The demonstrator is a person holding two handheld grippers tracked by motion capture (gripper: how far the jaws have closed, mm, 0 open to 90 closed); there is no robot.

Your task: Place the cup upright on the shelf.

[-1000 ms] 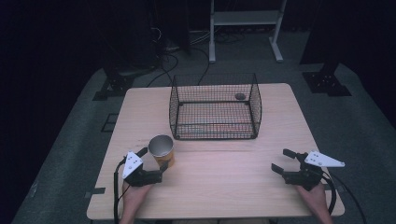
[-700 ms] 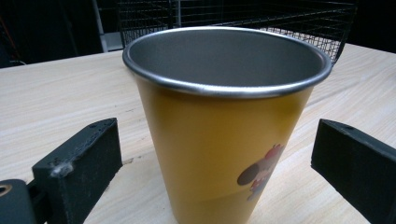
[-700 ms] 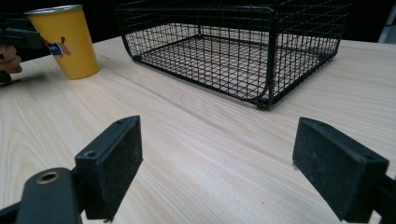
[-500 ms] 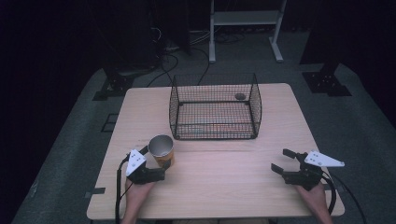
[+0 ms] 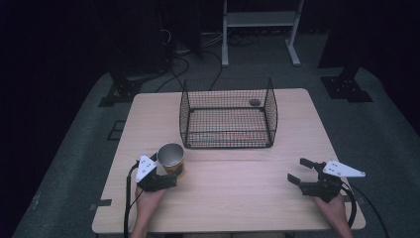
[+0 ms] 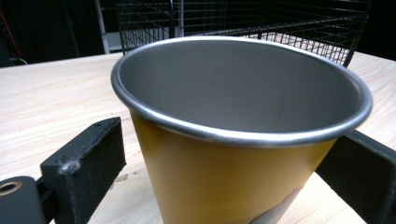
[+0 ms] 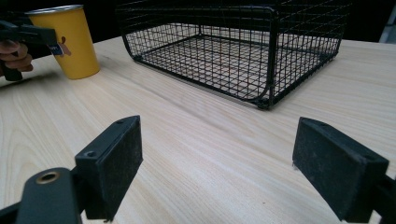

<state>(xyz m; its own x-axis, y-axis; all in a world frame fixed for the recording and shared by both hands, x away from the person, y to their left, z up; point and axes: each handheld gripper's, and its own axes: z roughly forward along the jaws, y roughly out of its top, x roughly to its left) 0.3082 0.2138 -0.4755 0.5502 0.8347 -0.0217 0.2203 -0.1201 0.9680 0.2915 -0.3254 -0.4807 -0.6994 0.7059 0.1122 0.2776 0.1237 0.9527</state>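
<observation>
The yellow cup (image 6: 233,154) is standing upright on the table (image 5: 237,198), just in front of the wire basket (image 5: 228,114). The left gripper (image 5: 166,176) is reaching around it, jaws spread on either side of the cup; they seem not quite to be touching it. The right gripper (image 5: 299,171) is resting well apart, jaws wide and holding nothing.
</observation>
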